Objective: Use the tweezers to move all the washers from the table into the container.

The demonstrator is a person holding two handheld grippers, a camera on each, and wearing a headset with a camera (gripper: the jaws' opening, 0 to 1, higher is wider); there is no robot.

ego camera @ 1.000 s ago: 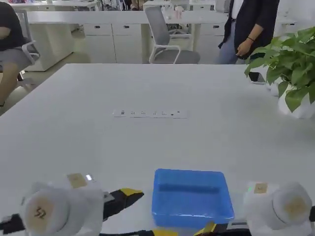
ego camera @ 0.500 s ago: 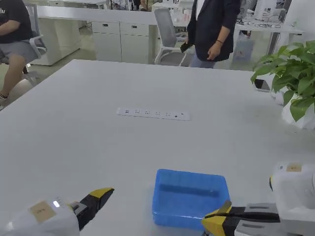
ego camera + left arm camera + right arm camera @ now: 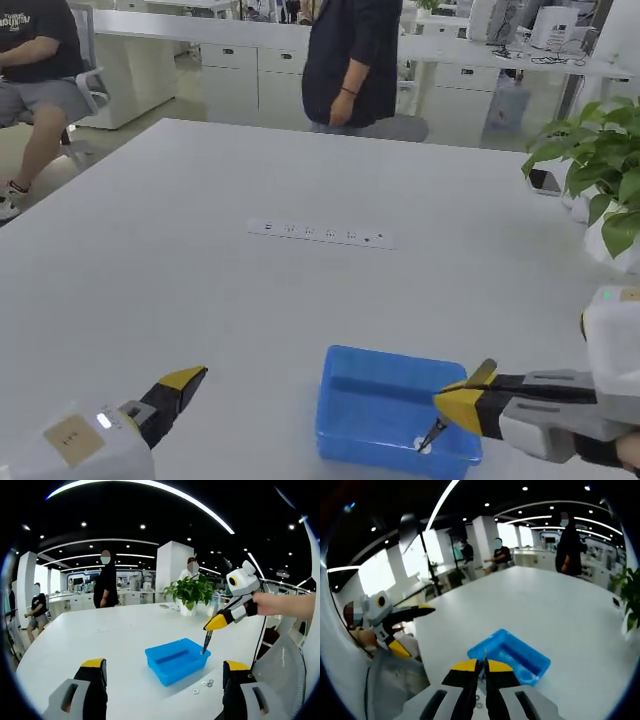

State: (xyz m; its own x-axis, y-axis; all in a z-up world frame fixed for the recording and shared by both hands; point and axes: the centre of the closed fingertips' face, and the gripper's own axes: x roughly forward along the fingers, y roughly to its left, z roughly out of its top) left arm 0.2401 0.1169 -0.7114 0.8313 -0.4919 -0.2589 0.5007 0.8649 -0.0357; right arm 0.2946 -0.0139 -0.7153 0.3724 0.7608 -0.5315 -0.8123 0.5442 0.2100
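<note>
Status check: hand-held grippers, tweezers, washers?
Left hand-held gripper open, empty. Right hand-held gripper shut on tweezers, tip at near corner of blue container. Some washers on table beside container. Nothing blocking.

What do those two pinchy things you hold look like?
The left gripper and the right gripper each have a white body and black jaws with yellow tips. The left wears a tan square sticker and a small white light; the right has a green light.
</note>
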